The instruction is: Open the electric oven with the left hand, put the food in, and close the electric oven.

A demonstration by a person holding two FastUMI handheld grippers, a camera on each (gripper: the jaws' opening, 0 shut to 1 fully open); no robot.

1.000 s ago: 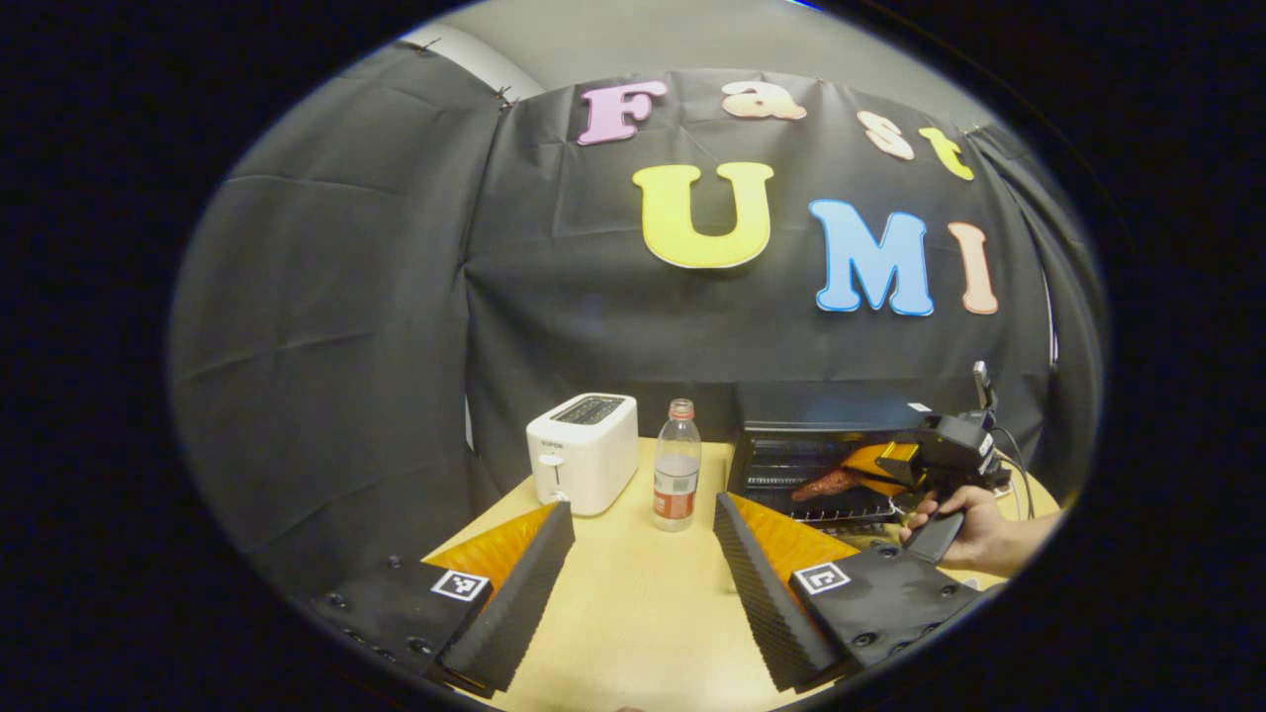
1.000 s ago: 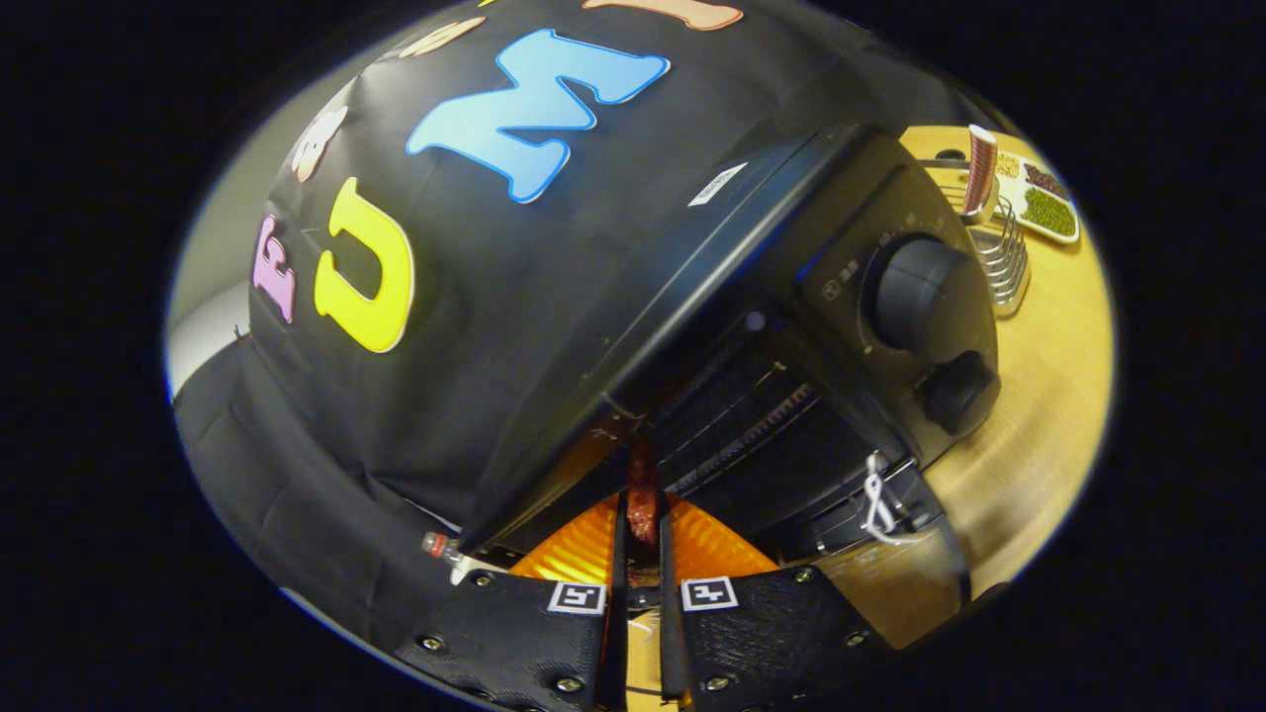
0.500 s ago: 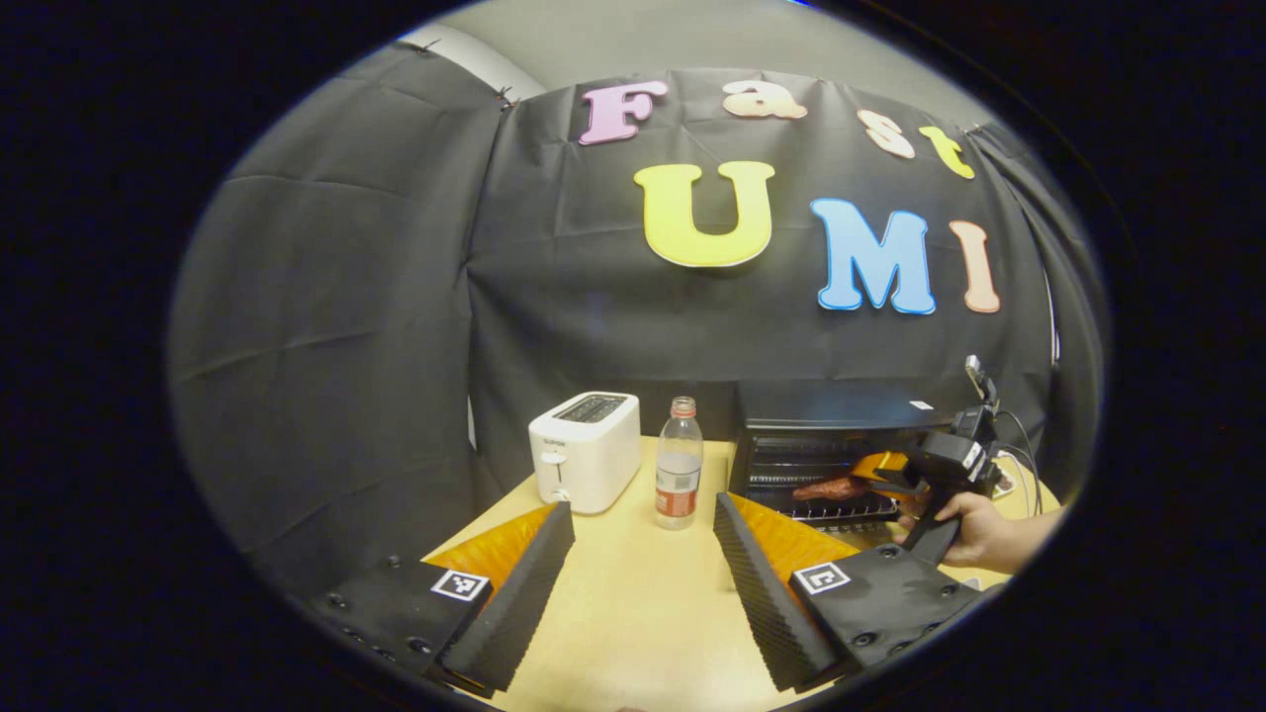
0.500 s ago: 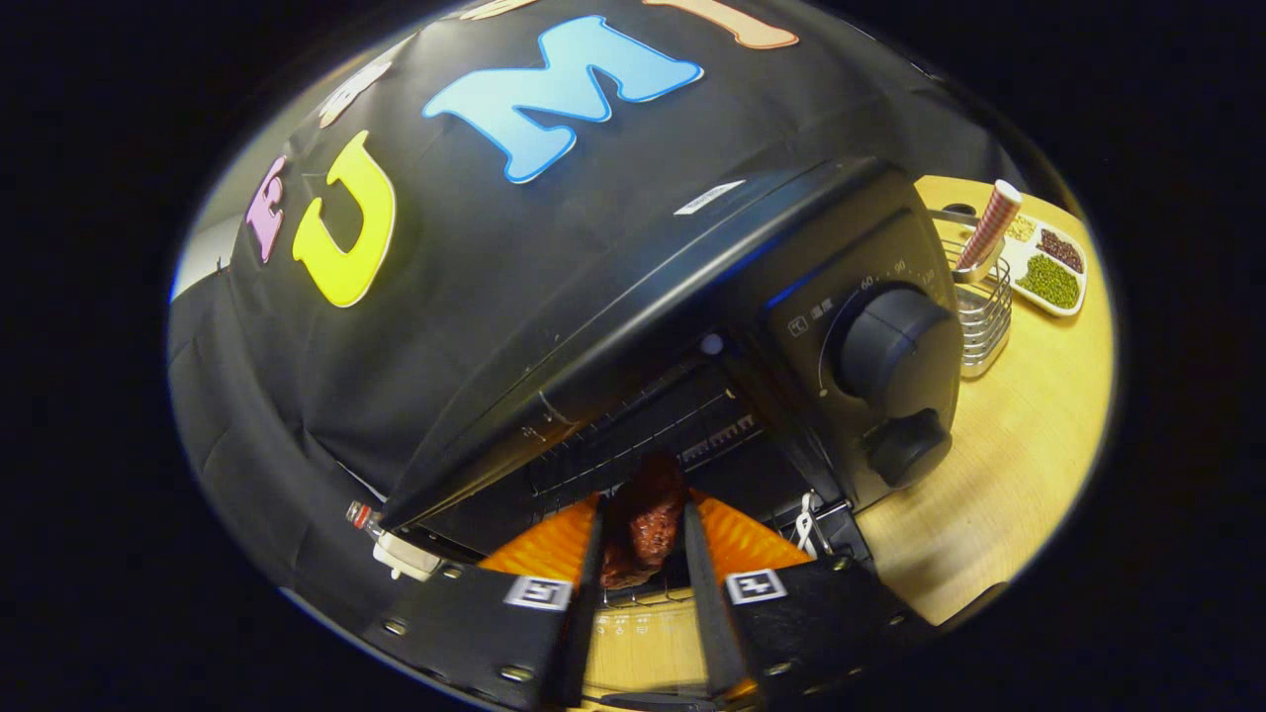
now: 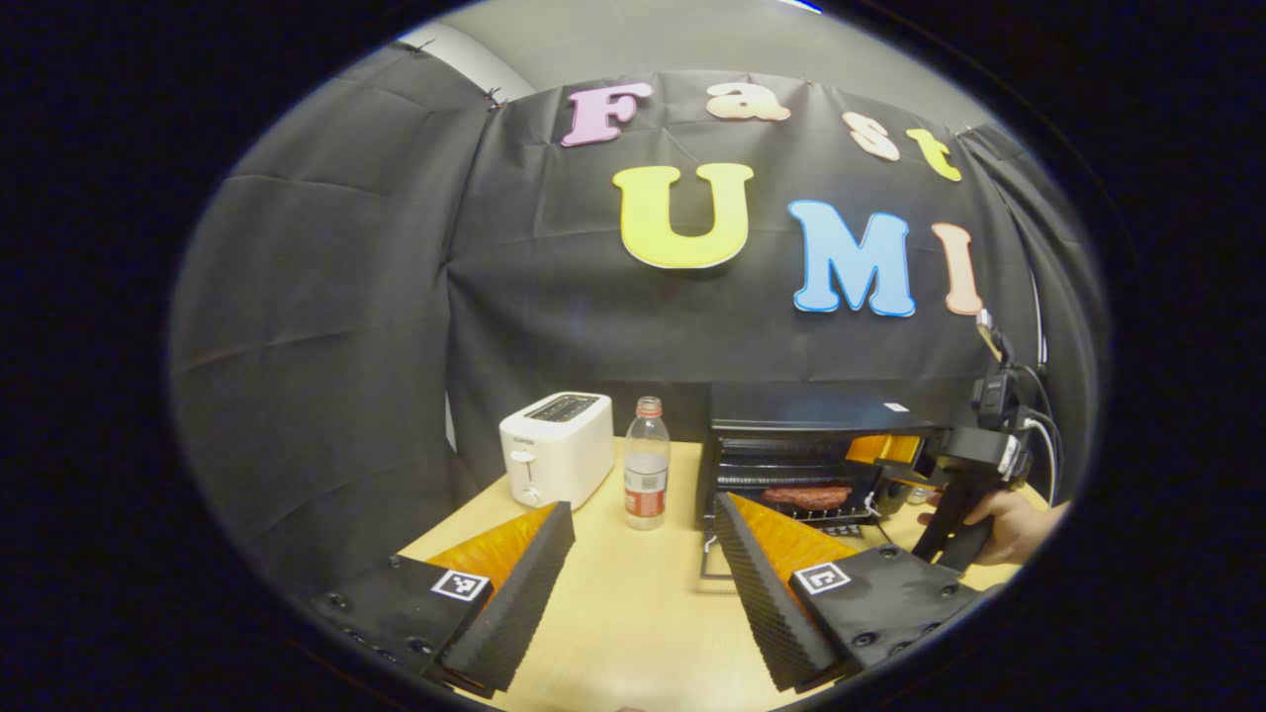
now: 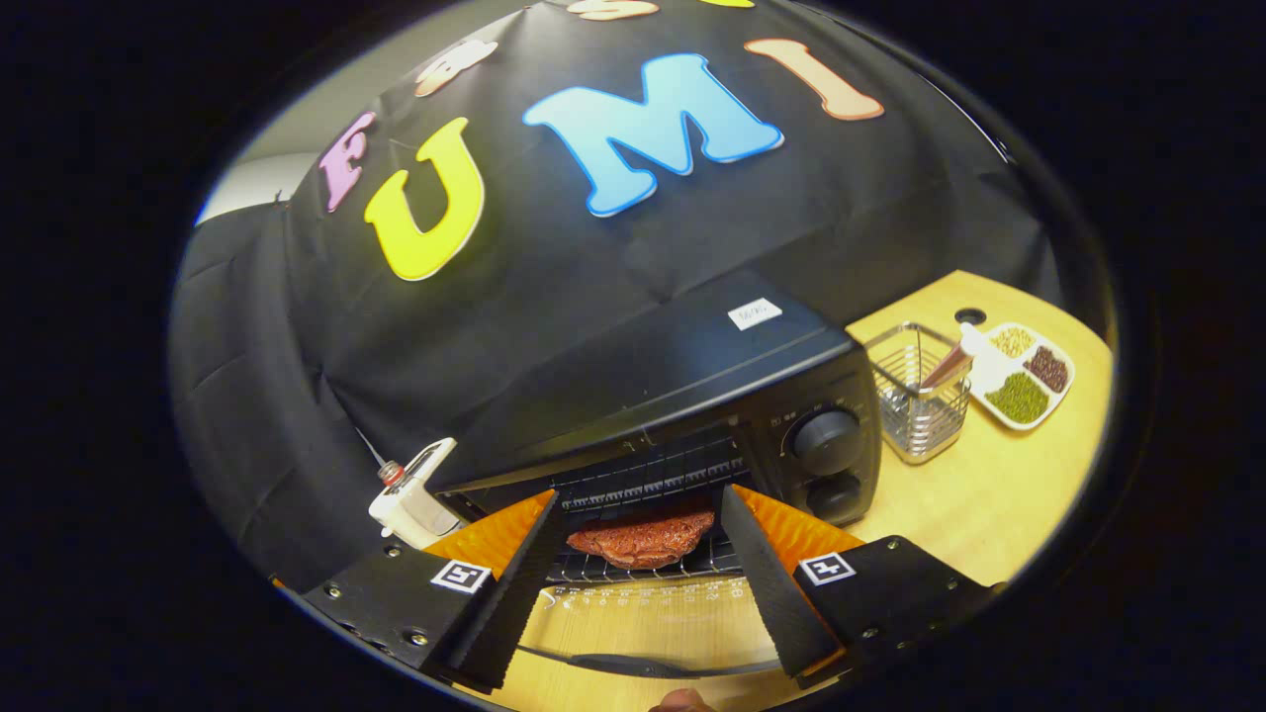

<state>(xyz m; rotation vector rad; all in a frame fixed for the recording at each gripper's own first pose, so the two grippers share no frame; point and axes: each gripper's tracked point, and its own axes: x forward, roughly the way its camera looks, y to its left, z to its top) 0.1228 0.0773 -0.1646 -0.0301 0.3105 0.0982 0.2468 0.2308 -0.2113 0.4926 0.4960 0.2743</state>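
The black electric oven [image 6: 682, 381] stands open, its glass door [image 6: 643, 618] folded down toward me. A reddish-brown piece of food [image 6: 643, 539] lies on the wire rack inside. My right gripper [image 6: 641, 494] is open just in front of the opening, its fingers either side of the food but not touching it. In the left gripper view the oven [image 5: 806, 410] is at the right with the food [image 5: 806, 494] on its rack, and the right gripper [image 5: 885, 460] is held by a hand [image 5: 999, 524] beside it. My left gripper [image 5: 643, 504] is open over the table, holding nothing.
A white toaster [image 5: 554, 460] and a clear water bottle [image 5: 646, 465] stand left of the oven. Right of the oven are a wire basket [image 6: 915, 396] and a white tray [image 6: 1019, 371] of beans. The oven's two knobs [image 6: 824, 440] face me.
The right gripper went from shut on the food to open, left the food on the rack and drew back from the oven. The left gripper barely moved.
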